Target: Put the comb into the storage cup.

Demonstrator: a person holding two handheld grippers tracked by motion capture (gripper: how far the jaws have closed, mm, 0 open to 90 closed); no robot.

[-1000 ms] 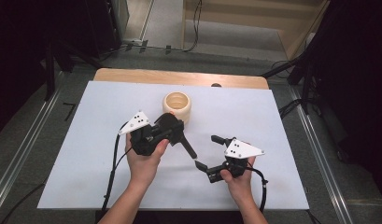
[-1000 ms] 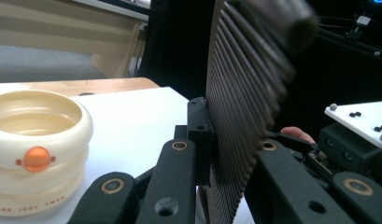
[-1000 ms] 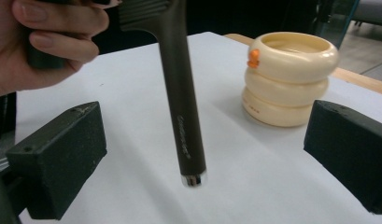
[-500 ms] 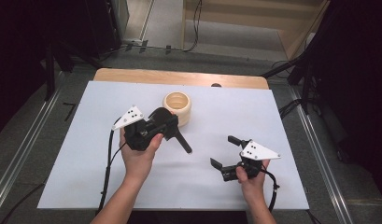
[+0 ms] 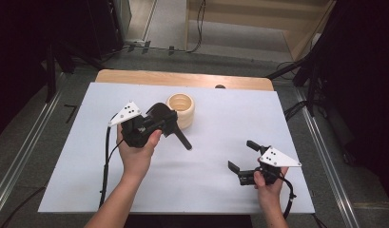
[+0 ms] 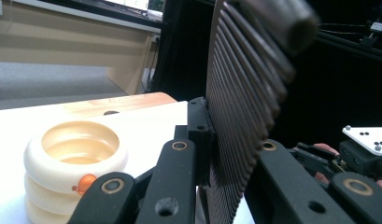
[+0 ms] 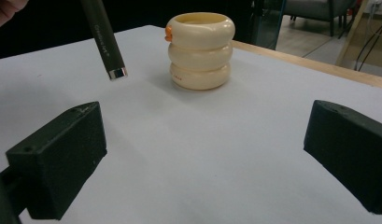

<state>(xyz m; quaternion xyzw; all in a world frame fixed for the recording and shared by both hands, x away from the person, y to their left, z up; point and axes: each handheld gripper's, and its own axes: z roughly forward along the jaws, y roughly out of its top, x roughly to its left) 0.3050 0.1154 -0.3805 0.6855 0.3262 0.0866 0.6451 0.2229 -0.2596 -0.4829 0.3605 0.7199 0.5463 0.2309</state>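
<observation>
One stiff, light, ridged black comb (image 5: 175, 130) sits clamped by its toothed head in your left claw (image 5: 164, 118), handle free; your right claw (image 5: 242, 156) gapes empty.

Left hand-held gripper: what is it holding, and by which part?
The left hand-held gripper is shut on a dark pen-like stick by its upper end; the lower end hangs free beside the cream ringed holder.

Right tongs (image 5: 243, 155) moved right, away from left tongs (image 5: 169, 124)
</observation>
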